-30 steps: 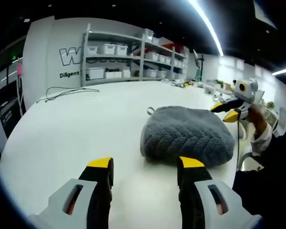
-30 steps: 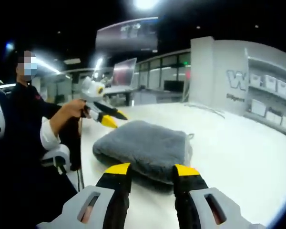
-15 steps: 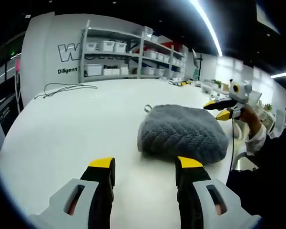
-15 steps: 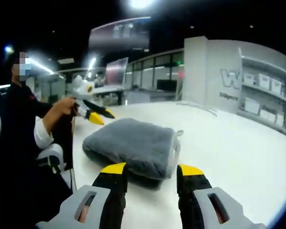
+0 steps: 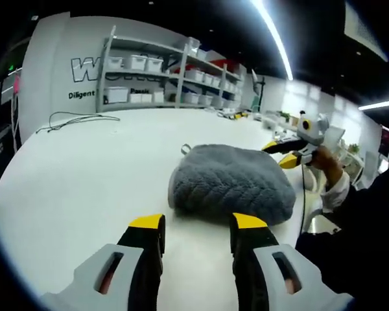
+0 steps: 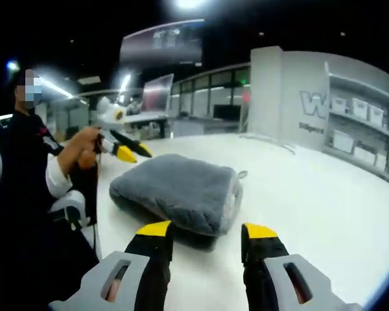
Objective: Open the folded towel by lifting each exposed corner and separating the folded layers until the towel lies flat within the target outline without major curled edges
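While both tools (image 5: 189, 223) (image 6: 207, 231) gape apart, gripping nothing — the folded towel (image 5: 230, 183) lies just ahead, untouched.

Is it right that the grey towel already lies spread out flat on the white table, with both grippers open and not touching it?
Not quite. The grey towel is not spread out: it is folded into a thick pad on the white table, as the left gripper view shows. The rest holds: the left gripper and right gripper are open and clear of it.

Both grippers have grey slotted bodies with black jaws tipped yellow. The person (image 6: 32, 188) wears dark clothing. A white cuff (image 6: 55, 178) shows at the wrist.
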A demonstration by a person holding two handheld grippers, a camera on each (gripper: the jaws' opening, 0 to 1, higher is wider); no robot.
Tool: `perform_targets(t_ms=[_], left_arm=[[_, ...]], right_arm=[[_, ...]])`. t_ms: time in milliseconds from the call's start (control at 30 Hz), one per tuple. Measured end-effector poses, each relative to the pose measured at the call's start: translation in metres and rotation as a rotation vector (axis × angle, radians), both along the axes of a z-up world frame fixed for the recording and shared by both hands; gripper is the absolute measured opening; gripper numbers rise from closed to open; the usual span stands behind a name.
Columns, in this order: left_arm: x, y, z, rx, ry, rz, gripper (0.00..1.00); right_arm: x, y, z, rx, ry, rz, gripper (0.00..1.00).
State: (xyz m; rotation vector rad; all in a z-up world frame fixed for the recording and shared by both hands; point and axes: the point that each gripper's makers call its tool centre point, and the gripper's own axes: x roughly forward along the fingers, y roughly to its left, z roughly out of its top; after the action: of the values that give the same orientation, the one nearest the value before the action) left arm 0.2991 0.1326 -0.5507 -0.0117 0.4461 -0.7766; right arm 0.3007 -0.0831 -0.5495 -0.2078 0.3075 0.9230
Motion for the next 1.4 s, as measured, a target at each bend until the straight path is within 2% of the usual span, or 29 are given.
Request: perform_targets(t_ms=[200, 467, 633, 733, 800, 1033, 1400], left_arm=[[-0.003, -0.008, -0.009, 0.005, 0.017, -0.021, 0.36], [-0.004, -0.016, -0.018, 0.004, 0.034, -0.037, 0.32], [0.003, -0.018, -0.023, 0.014, 0.036, -0.041, 0.29], [0.005, -0.020, -0.022, 0.012, 0.019, -0.035, 0.24], [0.006, -0.021, -0.021, 0.006, 0.013, -0.033, 0.22], [0.009, -0.018, -0.027, 0.025, 0.009, -0.013, 0.18], [0.016, -0.010, -0.024, 0.032, -0.015, 0.033, 0.15]], right_arm=[[-0.005, 0.008, -0.018, -0.058, 0.022, 0.039, 0.41], [-0.001, 0.011, -0.033, -0.079, 0.043, 0.029, 0.39], [0.000, 0.015, -0.039, -0.079, 0.060, 0.041, 0.36], [0.001, 0.015, -0.040, -0.079, 0.063, 0.047, 0.35], [-0.002, 0.018, -0.040, -0.069, 0.073, 0.070, 0.28], [0.001, 0.018, -0.038, -0.051, 0.087, 0.076, 0.27], [-0.002, 0.018, -0.035, -0.054, 0.102, 0.090, 0.27]])
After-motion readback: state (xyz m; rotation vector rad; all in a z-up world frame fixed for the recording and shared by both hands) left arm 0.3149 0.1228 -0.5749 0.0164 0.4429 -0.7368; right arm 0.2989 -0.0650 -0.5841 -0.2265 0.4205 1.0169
